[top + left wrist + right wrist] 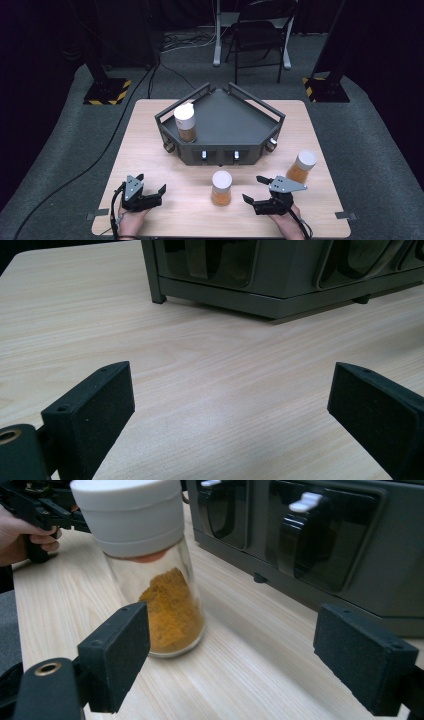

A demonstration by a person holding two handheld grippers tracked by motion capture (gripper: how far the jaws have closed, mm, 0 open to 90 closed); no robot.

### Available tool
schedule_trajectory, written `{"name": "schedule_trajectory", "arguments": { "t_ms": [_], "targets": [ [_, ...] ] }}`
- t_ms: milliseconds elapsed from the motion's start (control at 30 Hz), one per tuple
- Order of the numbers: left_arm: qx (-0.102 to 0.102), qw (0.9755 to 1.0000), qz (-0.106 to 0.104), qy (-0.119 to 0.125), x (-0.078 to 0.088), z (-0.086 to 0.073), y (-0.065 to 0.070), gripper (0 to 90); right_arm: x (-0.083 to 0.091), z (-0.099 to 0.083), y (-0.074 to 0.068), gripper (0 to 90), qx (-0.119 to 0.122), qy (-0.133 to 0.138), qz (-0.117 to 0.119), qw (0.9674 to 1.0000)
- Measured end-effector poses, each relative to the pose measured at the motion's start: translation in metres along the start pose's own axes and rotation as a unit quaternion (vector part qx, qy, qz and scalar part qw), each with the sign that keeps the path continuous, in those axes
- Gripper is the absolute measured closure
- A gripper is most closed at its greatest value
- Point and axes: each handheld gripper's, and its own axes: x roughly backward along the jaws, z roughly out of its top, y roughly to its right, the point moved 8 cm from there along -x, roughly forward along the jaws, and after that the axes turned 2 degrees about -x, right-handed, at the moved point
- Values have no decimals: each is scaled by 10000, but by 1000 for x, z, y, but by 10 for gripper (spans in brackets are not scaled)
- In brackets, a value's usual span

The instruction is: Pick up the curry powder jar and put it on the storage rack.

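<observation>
Both our grippers sit at the near table edge in the high view: right gripper (260, 189) open and empty, the middle spice jar (221, 188) just to its left, upright. Left gripper (230, 405) gapes over bare table (210, 365). Right gripper view: jar (150, 570) ahead, left of the open jaws.

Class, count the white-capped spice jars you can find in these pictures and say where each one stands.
3. One jar stands in the grey rack's left corner, the middle jar on the table before the rack, and the right-hand jar near the table's right edge.
</observation>
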Motion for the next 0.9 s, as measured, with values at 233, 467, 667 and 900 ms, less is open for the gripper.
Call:
{"name": "schedule_trajectory", "arguments": {
  "t_ms": [233,467,667,900],
  "targets": [
    [-3,10000,3,-2,0,0,0,47,-7,7,-3,141,67,-28,114,9999],
    [-6,10000,4,-5,0,0,0,48,-12,11,-5,142,107,-39,188,9998],
    [10,10000,-3,-10,0,0,0,47,-17,18,-8,144,167,-13,296,9994],
    [1,10000,1,-2,0,0,0,48,-23,24,-13,146,219,16,427,9988]
  ]
}}
